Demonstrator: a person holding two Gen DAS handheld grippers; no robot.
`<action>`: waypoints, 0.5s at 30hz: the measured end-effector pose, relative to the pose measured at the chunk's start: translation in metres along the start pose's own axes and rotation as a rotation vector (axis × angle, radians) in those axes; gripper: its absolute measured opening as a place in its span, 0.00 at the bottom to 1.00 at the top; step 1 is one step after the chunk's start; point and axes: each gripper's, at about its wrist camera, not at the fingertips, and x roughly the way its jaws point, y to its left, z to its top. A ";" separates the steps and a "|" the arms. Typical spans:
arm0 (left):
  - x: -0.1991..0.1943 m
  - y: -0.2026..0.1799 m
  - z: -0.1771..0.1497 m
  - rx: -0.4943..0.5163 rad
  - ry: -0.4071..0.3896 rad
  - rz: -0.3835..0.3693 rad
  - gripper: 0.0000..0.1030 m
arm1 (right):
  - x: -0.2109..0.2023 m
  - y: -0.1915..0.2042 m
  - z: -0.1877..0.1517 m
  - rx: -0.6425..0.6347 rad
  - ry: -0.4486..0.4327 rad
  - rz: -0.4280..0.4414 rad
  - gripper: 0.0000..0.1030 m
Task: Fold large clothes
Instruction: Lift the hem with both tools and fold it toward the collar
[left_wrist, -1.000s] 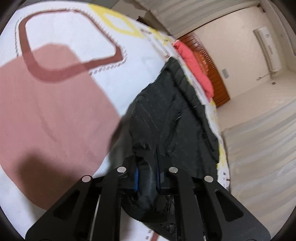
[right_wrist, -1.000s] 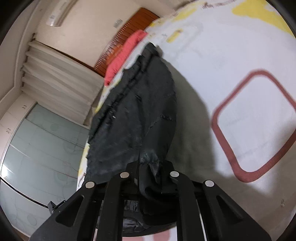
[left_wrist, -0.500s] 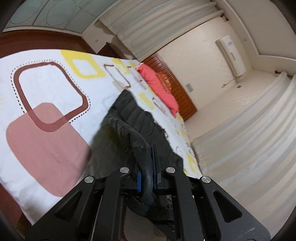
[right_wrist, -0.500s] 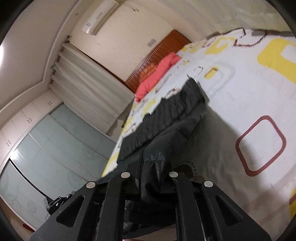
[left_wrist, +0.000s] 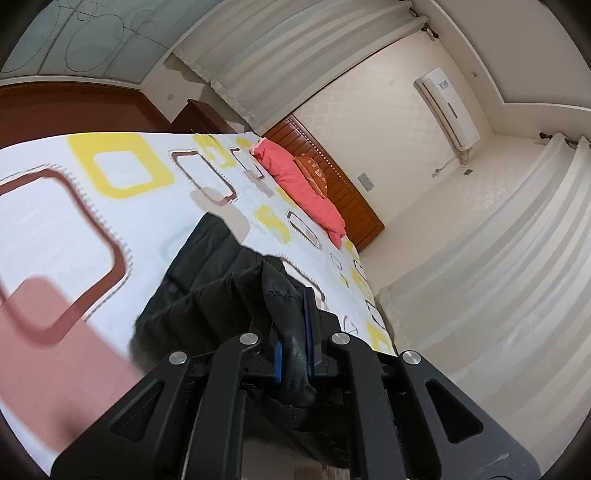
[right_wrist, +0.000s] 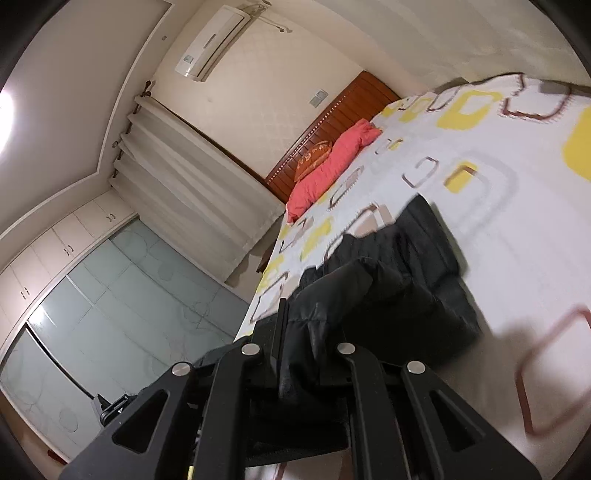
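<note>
The left hand-held gripper is clenched on a fold of the black jacket, and the right hand-held gripper grips another fold of it — both pinch the near edge. The rest of the jacket lies bunched on the bed, on its white cover with yellow and brown squares, well short of the red pillow by the headboard.

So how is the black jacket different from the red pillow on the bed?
The black jacket is dark and quilted; the red pillow is bright and smooth. The jacket's near end is pinched by both grippers, the pillow is untouched. The jacket lies mid-bed, the pillow by the headboard. Both rest on the patterned sheet.
</note>
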 end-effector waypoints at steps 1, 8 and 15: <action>0.012 -0.001 0.006 0.006 -0.001 0.008 0.08 | 0.016 -0.001 0.009 -0.005 0.001 -0.004 0.09; 0.114 -0.007 0.037 0.047 -0.001 0.103 0.08 | 0.110 -0.021 0.049 0.016 0.033 -0.047 0.09; 0.210 0.013 0.046 0.099 0.023 0.226 0.08 | 0.191 -0.063 0.066 0.050 0.082 -0.146 0.09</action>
